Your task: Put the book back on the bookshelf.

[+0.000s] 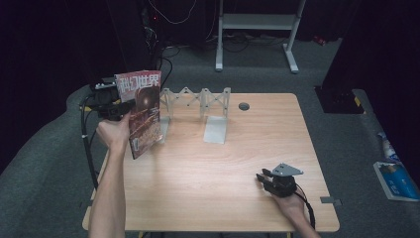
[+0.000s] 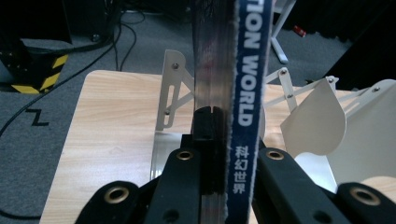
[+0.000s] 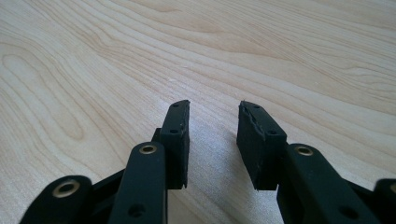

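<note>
A magazine [image 1: 143, 111] with a red cover stands upright over the table's [image 1: 223, 163] left edge. My left gripper [image 1: 115, 110] is shut on its spine side. In the left gripper view the black jaws of the left gripper [image 2: 229, 140] clamp the blue spine of the magazine [image 2: 245, 93], which rises straight up between them. Just beyond the magazine stands a white metal expanding book rack [image 1: 198, 101] with upright plates [image 2: 170, 88]. My right gripper [image 1: 265, 177] rests low at the table's front right. In its own view the right gripper [image 3: 213, 119] is open over bare wood, nothing between its fingers.
A grey base plate [image 1: 216, 130] of the rack lies flat on the table behind the middle. A round cable grommet [image 1: 243, 106] sits near the back edge. On the floor are cables, a white desk frame [image 1: 257, 22] behind, and a blue packet [image 1: 396, 181] at the right.
</note>
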### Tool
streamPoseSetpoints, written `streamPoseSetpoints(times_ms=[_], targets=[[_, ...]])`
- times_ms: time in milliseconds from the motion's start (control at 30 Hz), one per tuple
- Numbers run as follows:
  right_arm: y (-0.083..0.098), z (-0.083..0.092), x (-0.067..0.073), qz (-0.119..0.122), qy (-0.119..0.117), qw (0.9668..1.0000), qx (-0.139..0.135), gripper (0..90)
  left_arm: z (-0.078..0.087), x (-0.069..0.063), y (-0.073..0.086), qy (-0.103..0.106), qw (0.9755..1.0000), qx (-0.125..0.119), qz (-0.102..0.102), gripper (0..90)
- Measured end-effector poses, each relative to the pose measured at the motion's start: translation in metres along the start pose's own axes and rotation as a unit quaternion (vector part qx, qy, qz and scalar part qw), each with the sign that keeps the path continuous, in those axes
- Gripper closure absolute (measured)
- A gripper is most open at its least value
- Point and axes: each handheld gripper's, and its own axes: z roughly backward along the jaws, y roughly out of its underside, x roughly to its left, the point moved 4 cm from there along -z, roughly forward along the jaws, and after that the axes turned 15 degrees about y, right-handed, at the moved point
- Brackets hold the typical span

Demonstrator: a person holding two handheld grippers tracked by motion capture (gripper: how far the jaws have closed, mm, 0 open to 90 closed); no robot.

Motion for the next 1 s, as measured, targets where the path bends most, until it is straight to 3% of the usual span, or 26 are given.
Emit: streamPoseSetpoints(times_ms=[400,600,1000], targets=[[0.0,0.0,0.0,0.0,0.0,1.0,0.0,64.0,-0.02,-0.003,0.011,0.004,0.9991,-0.042,0.005,83.7],[0.0,0.0,0.0,0.0,0.0,1.0,0.0,63.9,-0.032,-0.005,0.016,0.0,0.9983,-0.058,-0.002,83.7],[0.0,0.0,0.0,0.0,0.0,1.0,-0.001,64.0,-0.044,-0.006,0.023,0.004,0.9956,-0.094,-0.002,83.7]])
